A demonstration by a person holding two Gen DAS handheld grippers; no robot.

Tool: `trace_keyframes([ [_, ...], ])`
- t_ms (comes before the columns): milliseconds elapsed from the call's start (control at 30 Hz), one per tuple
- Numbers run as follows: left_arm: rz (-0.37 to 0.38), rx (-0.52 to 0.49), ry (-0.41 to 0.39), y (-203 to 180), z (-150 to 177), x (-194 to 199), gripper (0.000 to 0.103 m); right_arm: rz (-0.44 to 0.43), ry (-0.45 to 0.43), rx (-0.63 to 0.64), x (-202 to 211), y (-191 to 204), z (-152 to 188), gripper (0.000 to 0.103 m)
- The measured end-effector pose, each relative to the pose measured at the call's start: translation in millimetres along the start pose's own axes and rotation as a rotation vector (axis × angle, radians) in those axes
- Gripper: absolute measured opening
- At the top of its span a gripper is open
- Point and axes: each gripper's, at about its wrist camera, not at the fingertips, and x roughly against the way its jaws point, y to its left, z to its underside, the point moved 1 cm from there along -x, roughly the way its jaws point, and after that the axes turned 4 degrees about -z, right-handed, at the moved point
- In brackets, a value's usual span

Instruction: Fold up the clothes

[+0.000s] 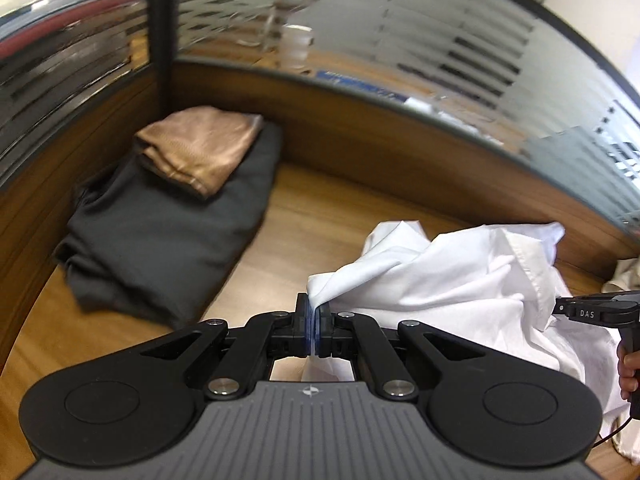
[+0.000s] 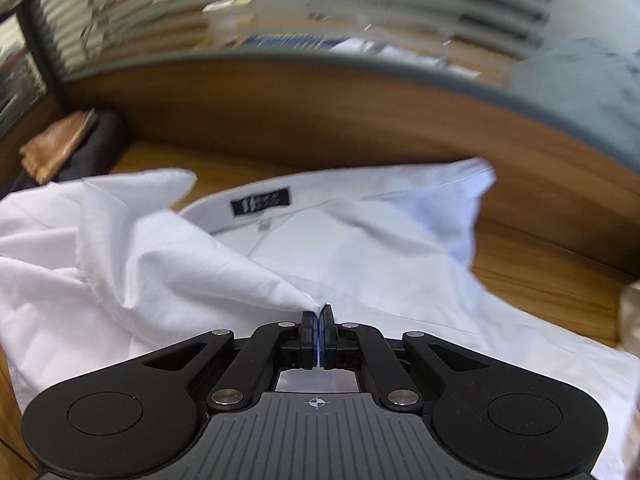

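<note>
In the left wrist view, the left gripper [image 1: 314,312] has its jaws closed tight on a pinch of the white shirt [image 1: 448,276]. The thin cotton rises from the blue pads in a sharp, pulled peak and then falls into soft, crumpled folds to the right. The shirt lies on the wooden bench [image 1: 320,208], whose top is smooth with a light grain. At the far left, in the corner, a dark grey garment [image 1: 160,240] is folded into a thick, matte rectangle. On top of it sits a smaller brown garment [image 1: 200,144], also folded, with a slightly shiny surface. At the right edge, the right gripper [image 1: 560,306] reaches into the shirt from the side, and a hand [image 1: 628,368] holds its black handle.

In the right wrist view, the right gripper [image 2: 319,312] has its jaws pressed together on a fold of the same white shirt [image 2: 360,248]. The cloth comes out of the jaws as a pointed ridge running to the left. Behind it the shirt lies flatter on the bench [image 2: 540,272], with the collar band and a small black label [image 2: 260,203] facing up. A frosted glass partition [image 2: 360,8] with horizontal stripes stands above the wooden back panel.
</note>
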Motion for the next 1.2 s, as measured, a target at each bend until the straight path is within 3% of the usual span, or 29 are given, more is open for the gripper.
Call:
trace_keyframes([
  [167,-0.072,0.064,0.047,5,5,-7,0.003,-0.049,0.030,-0.005,-14,-8,1,0.004],
  [267,-0.037,0.136,0.058,7,-3,-1,0.004,-0.060,-0.008,-0.016,5,-14,1,0.007],
  [367,-0.002,0.178,0.066,6,-14,5,0.006,-0.052,-0.066,-0.030,40,-24,4,0.023],
  [567,0.051,0.218,0.050,-10,-30,26,0.026,-0.053,-0.110,-0.079,110,-58,31,0.030],
  [700,0.055,0.235,0.029,-22,-32,39,0.049,-0.030,-0.078,-0.089,135,-80,61,0.035],
  [767,0.072,0.234,0.033,-29,-31,42,0.058,-0.034,-0.052,-0.103,138,-90,75,0.035],
  [933,0.104,0.209,0.045,-53,-31,47,0.059,-0.088,-0.021,-0.120,134,-102,93,0.036],
  [1200,0.158,0.162,0.070,-95,-40,34,0.061,-0.166,0.009,-0.037,99,-112,73,0.041],
])
